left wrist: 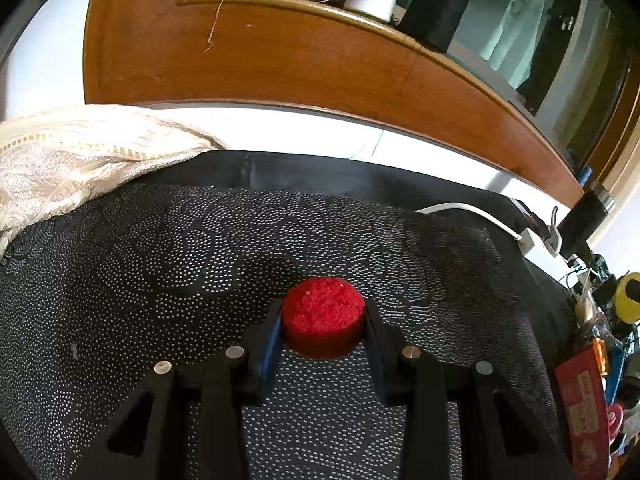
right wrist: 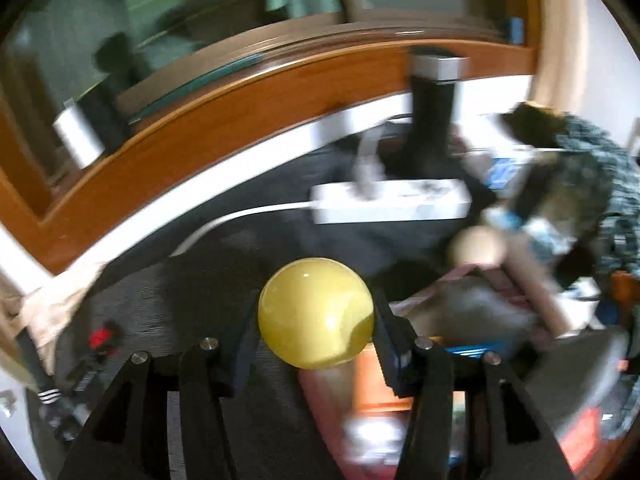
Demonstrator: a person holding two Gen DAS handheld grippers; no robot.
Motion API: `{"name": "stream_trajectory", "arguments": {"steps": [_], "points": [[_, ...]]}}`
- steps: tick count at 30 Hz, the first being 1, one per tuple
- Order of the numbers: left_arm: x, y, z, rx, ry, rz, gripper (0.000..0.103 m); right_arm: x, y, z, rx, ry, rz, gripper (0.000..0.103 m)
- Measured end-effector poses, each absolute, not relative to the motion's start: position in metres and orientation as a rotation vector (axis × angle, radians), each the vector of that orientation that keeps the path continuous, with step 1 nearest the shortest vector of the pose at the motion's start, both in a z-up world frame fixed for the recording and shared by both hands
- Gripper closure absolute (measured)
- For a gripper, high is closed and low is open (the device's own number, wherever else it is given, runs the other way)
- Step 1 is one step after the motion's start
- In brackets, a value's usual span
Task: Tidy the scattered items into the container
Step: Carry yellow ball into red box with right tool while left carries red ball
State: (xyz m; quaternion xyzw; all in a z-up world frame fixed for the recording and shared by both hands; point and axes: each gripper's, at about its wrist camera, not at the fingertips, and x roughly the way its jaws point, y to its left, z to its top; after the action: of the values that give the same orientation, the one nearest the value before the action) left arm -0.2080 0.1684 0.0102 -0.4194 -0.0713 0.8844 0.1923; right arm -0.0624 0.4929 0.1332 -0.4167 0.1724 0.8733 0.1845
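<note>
My left gripper (left wrist: 323,322) is shut on a round red puck with a rough crumbly top (left wrist: 323,312), held just above a black dotted cloth (left wrist: 160,248). My right gripper (right wrist: 316,320) is shut on a glossy yellow ball (right wrist: 315,313) and holds it in the air; this view is blurred by motion. The yellow ball also shows at the far right edge of the left wrist view (left wrist: 628,296). Below and right of the ball lies a cluttered box of items (right wrist: 460,308), blurred.
A cream lace cloth (left wrist: 72,156) lies at the left. A white power strip (right wrist: 390,200) with its cable, and a black flask (right wrist: 434,108), stand at the back. A wooden window frame (left wrist: 280,60) holds white and black thread cones. A red box (left wrist: 580,408) sits among clutter at the right.
</note>
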Motion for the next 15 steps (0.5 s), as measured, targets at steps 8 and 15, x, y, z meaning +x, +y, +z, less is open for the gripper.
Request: {"name": "stream_trajectory", "arguments": {"steps": [8,15], "points": [[-0.201,0.179,0.014,-1.155,-0.170,2.461,0.064,-0.047,0.543,0.110,-1.266,0.496,2.306,0.048],[-0.203,0.179,0.015,-1.161,-0.176,2.455,0.064,-0.059,0.556,0.086,-1.339,0.494,2.249,0.049]]}}
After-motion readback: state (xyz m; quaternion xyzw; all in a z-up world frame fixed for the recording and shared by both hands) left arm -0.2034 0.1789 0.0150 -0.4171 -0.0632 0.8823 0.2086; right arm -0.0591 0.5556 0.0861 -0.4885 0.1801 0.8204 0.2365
